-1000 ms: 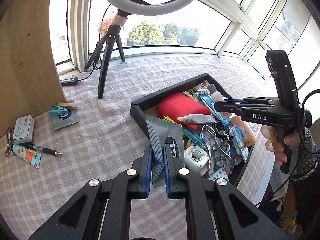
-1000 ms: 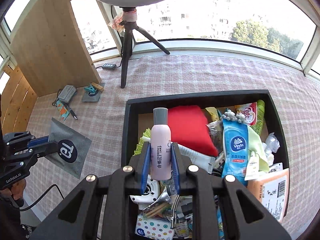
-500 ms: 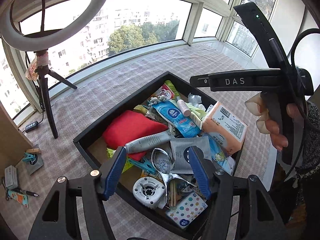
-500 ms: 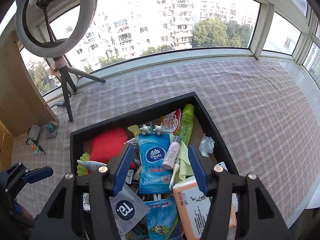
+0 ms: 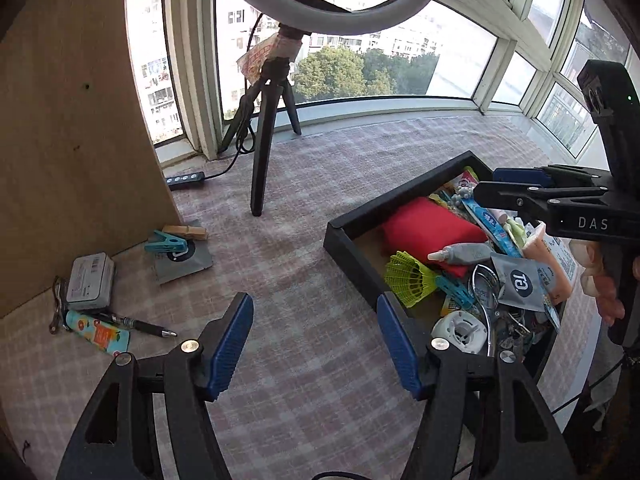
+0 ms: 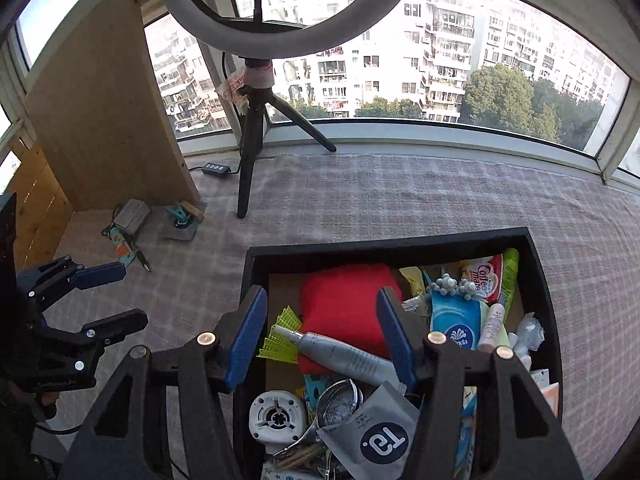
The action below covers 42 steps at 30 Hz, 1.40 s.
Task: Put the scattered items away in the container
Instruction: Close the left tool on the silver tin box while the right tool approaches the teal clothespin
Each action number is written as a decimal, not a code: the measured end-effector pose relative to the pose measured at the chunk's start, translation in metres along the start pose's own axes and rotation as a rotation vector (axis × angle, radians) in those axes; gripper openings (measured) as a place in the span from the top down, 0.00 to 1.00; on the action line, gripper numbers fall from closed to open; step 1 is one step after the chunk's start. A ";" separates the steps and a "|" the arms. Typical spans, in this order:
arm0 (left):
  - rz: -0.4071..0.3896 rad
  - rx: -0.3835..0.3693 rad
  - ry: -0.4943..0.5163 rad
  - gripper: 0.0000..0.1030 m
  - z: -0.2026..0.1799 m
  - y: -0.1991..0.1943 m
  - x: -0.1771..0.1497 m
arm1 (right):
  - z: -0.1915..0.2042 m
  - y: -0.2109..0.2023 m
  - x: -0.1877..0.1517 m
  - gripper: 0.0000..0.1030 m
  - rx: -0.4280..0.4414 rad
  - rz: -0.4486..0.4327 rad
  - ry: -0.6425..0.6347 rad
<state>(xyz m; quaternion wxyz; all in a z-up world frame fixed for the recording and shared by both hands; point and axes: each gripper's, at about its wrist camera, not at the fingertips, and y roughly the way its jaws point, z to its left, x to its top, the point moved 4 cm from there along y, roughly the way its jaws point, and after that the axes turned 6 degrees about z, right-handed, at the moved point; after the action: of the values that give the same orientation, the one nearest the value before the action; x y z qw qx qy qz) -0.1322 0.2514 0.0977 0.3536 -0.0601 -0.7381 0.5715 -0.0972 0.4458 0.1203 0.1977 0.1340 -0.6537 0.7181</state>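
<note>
The black tray [image 5: 352,240] [image 6: 256,280] is full of items: a red pouch [image 6: 340,300], a grey tube [image 6: 344,356], a grey sachet [image 6: 376,440]. My left gripper [image 5: 316,340] is open and empty over the checked cloth, left of the tray. My right gripper [image 6: 322,332] is open and empty above the tray's near left part. Scattered items lie by the wooden board: a grey sachet [image 5: 182,260] with a teal clip [image 5: 166,245] and a wooden peg [image 5: 186,232], a grey box [image 5: 90,282], a patterned tube [image 5: 98,332], a black pen [image 5: 136,324].
A ring light on a black tripod [image 5: 264,152] stands on the cloth behind the items. A black power strip [image 5: 186,180] lies by the window. A tall wooden board [image 5: 72,120] stands at the left. The table edge runs right of the tray.
Both grippers let go of their items into the tray: the left one its grey sachet, the right one its pink bottle. The left gripper has swung left toward the scattered items.
</note>
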 end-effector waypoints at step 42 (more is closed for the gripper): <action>0.147 0.182 -0.210 0.32 0.225 0.088 -0.010 | 0.181 0.229 0.104 0.70 0.098 0.246 -0.477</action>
<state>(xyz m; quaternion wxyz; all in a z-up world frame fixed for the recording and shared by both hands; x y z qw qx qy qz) -0.2852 0.0961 -0.0072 0.2356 -0.0215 -0.7098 0.6634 -0.3061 0.2620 -0.0160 -0.0575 0.2282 -0.6576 0.7157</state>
